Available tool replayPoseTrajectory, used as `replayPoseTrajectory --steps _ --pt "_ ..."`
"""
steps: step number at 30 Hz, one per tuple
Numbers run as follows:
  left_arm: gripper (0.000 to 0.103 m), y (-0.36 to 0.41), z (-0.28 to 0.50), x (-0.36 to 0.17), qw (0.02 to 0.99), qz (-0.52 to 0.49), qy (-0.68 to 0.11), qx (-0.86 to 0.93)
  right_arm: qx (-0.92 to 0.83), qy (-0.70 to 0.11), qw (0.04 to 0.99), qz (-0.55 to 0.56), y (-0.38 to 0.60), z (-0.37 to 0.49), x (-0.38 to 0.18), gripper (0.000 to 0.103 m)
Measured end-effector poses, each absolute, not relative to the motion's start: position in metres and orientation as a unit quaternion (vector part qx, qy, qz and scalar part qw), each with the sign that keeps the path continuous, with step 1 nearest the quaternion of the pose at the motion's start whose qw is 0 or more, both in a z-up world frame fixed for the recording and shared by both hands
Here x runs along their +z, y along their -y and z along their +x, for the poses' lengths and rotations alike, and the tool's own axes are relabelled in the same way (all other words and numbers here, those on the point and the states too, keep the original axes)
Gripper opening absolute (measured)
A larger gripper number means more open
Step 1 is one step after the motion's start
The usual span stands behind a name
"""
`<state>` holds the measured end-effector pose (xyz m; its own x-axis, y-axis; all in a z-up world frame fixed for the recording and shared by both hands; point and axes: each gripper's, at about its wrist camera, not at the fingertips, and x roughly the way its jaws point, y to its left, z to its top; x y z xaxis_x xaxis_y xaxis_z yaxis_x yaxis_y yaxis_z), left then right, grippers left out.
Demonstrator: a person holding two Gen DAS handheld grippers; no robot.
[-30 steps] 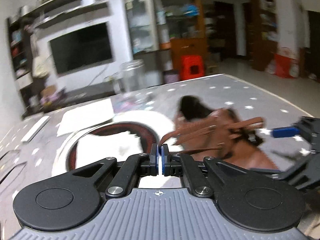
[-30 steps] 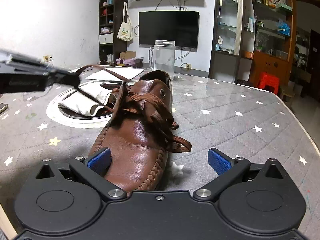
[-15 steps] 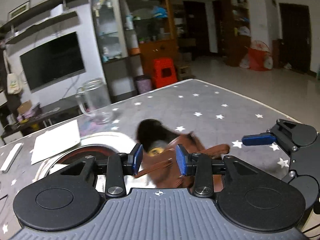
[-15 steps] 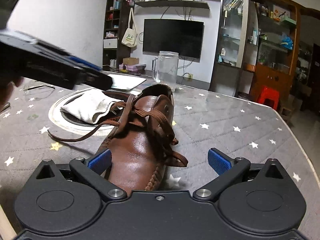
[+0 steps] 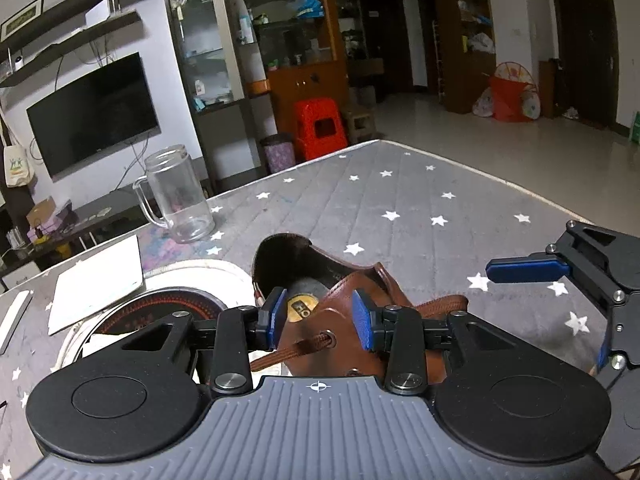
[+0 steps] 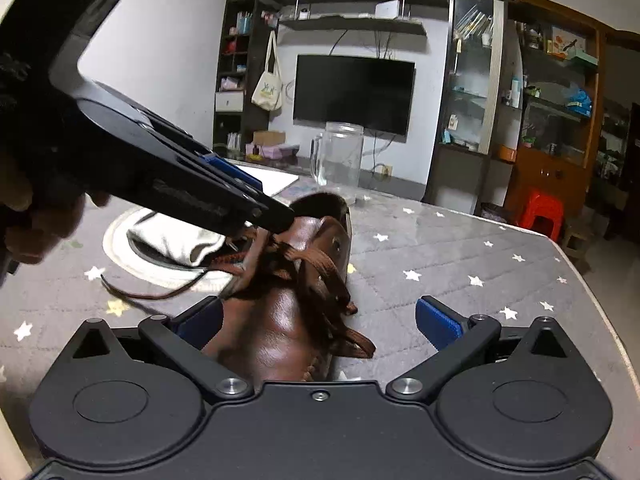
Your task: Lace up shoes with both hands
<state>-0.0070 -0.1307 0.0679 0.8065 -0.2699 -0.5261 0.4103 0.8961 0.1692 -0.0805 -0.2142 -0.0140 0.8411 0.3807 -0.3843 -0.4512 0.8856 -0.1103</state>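
So the left gripper (image 5: pixel 318 318) is spread, its jaws having just opened around the brown leather shoe's (image 5: pixel 340 308) eyelet flap. Lace (image 5: pixel 304 346) just below looks floppy, so pinch near the eyelet. Right gripper (image 6: pixel 318 322) gapes empty.

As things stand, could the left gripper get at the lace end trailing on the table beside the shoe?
Probably yes. The left gripper is open, nothing pinched, poised at the shoe collar. The loose lace end lies bare on the table on that gripper's side, nothing covering it; the white cloth sits just behind.
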Motion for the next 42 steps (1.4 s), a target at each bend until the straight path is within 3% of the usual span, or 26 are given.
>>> replayPoseTrajectory --steps 20,26,30,42 --pt "0.037 0.140 -0.032 0.073 0.887 0.340 -0.187 -0.251 0.282 -0.175 0.939 -0.088 0.199 -0.105 -0.013 0.103" --pt "0.032 0.159 -0.040 0.065 0.831 0.429 -0.172 -0.311 0.296 -0.195 0.931 -0.090 0.193 -0.107 -0.020 0.103" --pt "0.017 0.166 -0.029 0.058 0.813 0.451 -0.183 -0.320 0.302 -0.207 0.926 -0.088 0.191 -0.106 -0.021 0.103" --pt "0.017 0.169 -0.007 0.047 0.767 0.504 -0.201 -0.344 0.302 -0.221 0.923 -0.086 0.192 -0.107 -0.027 0.103"
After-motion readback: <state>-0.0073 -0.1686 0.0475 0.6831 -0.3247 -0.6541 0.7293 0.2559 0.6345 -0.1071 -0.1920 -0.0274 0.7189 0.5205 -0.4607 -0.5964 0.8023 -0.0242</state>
